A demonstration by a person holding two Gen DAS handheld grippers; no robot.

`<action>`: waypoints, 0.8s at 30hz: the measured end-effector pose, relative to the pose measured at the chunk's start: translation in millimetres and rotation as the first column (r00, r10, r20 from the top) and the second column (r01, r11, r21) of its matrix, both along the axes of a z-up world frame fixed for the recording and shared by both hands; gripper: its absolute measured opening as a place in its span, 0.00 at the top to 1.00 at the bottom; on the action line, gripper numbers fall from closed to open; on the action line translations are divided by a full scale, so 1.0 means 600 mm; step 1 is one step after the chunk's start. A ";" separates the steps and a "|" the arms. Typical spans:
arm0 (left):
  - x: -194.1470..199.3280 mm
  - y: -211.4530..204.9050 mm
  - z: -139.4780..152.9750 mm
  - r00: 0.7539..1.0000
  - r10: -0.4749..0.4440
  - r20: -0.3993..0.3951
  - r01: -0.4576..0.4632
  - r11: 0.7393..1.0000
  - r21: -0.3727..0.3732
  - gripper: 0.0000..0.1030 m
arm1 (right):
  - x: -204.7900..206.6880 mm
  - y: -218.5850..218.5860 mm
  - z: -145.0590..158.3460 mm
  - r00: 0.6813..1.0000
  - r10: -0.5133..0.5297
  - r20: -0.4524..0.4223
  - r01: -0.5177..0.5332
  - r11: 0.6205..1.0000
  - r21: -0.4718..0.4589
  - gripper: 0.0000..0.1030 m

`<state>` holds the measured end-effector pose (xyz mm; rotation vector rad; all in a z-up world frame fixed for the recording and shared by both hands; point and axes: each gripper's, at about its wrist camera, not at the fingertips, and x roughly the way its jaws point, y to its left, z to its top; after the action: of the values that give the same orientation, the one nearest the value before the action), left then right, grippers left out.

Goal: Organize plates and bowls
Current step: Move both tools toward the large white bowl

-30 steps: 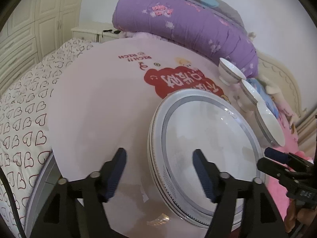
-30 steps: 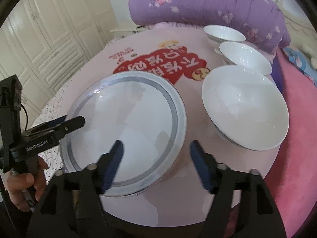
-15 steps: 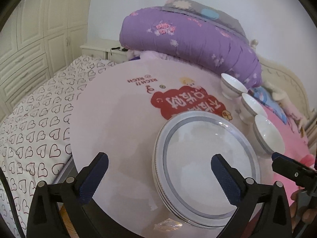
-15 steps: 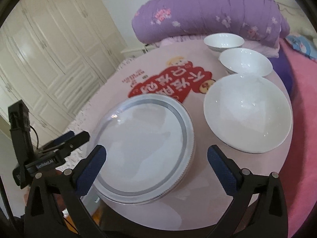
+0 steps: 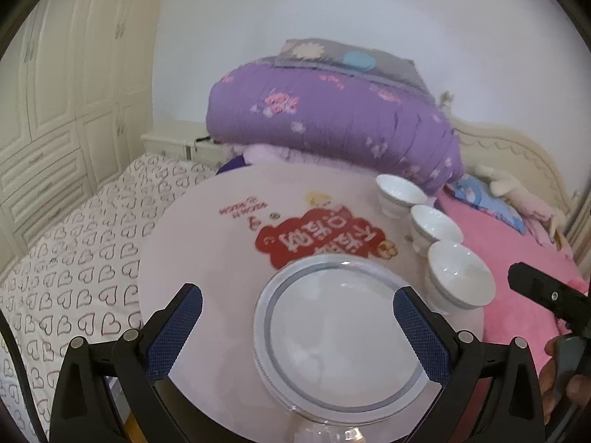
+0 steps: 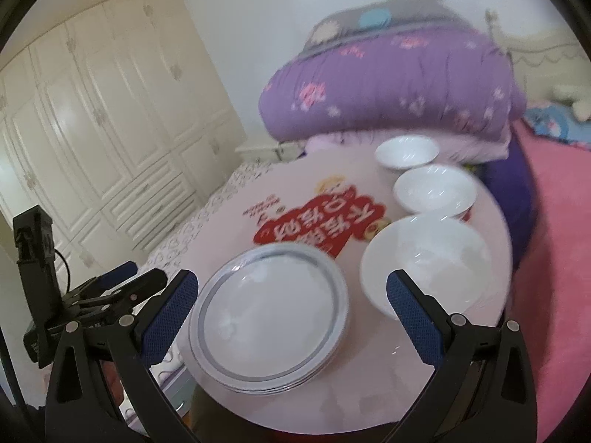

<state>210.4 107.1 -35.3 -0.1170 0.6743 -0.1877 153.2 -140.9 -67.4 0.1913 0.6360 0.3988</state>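
A stack of white plates with grey rims (image 5: 341, 339) (image 6: 269, 319) sits at the near edge of a round pink table (image 5: 207, 251) (image 6: 376, 380). Three white bowls stand in a row on the table's right side: near (image 5: 460, 280) (image 6: 424, 262), middle (image 5: 434, 223) (image 6: 436, 188), far (image 5: 399, 193) (image 6: 406, 151). My left gripper (image 5: 297, 328) is open and empty, held back above the plates. My right gripper (image 6: 291, 317) is open and empty, also held back above the table's near edge. Each gripper shows at the edge of the other's view.
A rolled purple quilt (image 5: 332, 125) lies behind the table on a bed. Heart-print bedding (image 5: 66, 251) lies left, pink bedding (image 6: 554, 240) right. Cream wardrobes (image 6: 92, 129) line the left wall.
Both grippers have opened wide and pulled back and up from the table. The plates and bowls look smaller and have stayed in place.
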 end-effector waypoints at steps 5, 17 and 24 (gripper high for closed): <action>-0.012 -0.021 0.016 0.999 -0.039 0.028 0.039 0.999 -0.007 0.01 | -0.021 -0.043 0.028 0.995 -0.080 0.062 0.082 0.996 -0.026 0.00; 0.008 -0.093 0.029 0.987 -0.161 0.030 0.161 0.987 -0.007 0.01 | -0.040 -0.172 0.042 0.947 -0.306 0.098 0.316 0.942 -0.110 0.00; 0.069 -0.148 0.006 0.970 -0.238 -0.042 0.238 0.971 -0.006 0.01 | -0.014 -0.210 -0.005 0.938 -0.346 -0.005 0.342 0.929 -0.142 0.00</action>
<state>251.5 18.3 -31.8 -0.0403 0.7298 -0.4171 144.9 -267.0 -70.3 0.1720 0.6433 0.0115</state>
